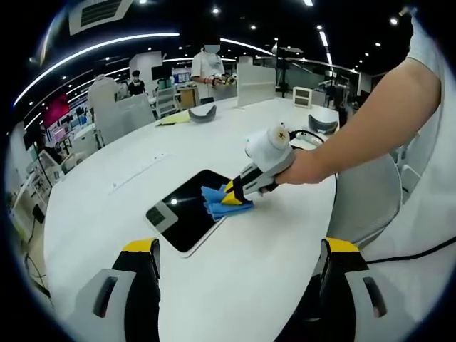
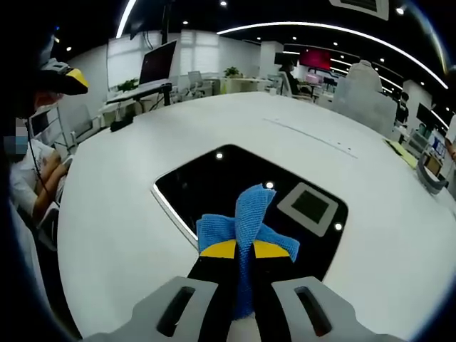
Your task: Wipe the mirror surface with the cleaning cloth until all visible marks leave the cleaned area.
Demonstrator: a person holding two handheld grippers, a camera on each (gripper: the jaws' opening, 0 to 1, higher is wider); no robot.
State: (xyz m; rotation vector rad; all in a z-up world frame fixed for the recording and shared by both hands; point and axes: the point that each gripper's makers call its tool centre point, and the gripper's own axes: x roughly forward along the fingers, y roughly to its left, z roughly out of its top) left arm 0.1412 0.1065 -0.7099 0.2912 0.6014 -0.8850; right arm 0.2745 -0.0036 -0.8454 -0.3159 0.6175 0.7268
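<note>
Blue cleaning cloth (image 2: 246, 224), soft and limp, is pinched bunched in right gripper (image 2: 244, 251) at near edge of mirror (image 2: 214, 182) on white table (image 2: 114, 235). Mirror judged rigid, slippery, fragile; light pressure advised. Left gripper (image 1: 239, 260) is held wide, empty, short of mirror.

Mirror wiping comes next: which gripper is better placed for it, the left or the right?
Right, I judge. The right gripper is shut on the cloth, which lies at the edge of the mirror. The left gripper is open, holds nothing and hangs above the table, back from the mirror.
</note>
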